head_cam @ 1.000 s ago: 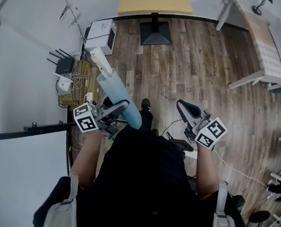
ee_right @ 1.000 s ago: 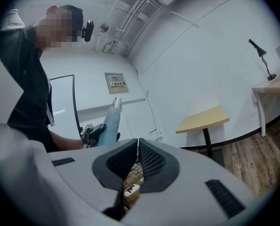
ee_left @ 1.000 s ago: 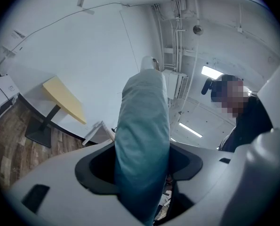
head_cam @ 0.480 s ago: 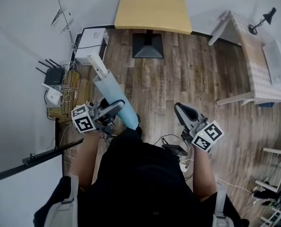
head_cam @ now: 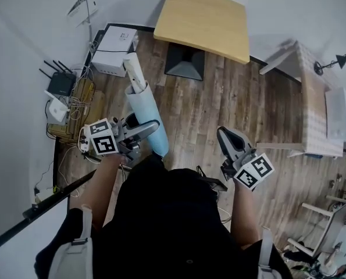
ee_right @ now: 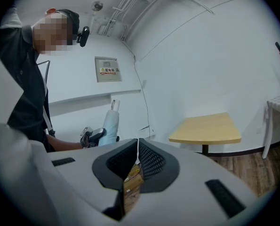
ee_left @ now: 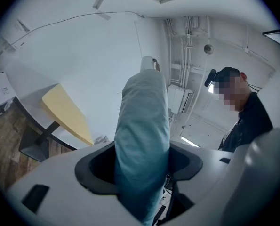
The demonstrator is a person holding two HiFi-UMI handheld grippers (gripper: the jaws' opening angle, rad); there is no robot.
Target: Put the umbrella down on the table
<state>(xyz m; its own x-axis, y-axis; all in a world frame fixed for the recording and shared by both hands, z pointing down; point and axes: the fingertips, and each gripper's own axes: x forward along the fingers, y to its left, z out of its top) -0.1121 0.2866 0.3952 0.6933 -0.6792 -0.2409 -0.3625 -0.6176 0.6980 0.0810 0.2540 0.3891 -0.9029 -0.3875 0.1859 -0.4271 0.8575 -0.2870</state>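
Left gripper [head_cam: 145, 131]: clamped on the umbrella [head_cam: 145, 114], which is held in the air above the wooden floor [head_cam: 219, 103].

Left fingers [ee_left: 93, 166]: 2 dark pads are pressed against the 2 sides of the pale blue folded fabric [ee_left: 142, 140]. The roll fills the gap between them.

Umbrella beyond the fingers: most of the length is seen past the fingertips, ending in a white handle [head_cam: 133, 70]. In the left gripper view, the handle [ee_left: 149, 63] is at the far end of the roll.

Umbrella behind the fingers: a short blue end is seen on the near side of the pads, close to the person's dark clothing.

Right gripper [head_cam: 226, 137]: closed, with nothing gripped.

Right fingers [ee_right: 151, 161]: the 2 ribbed pads are brought together at their tips, well apart from the umbrella.

Table [head_cam: 202, 19]: a yellow top on a dark pedestal is seen far beyond both sets of fingertips. It is not touched by the umbrella.

White box [head_cam: 117, 42]: seen on the floor, past the handle end.
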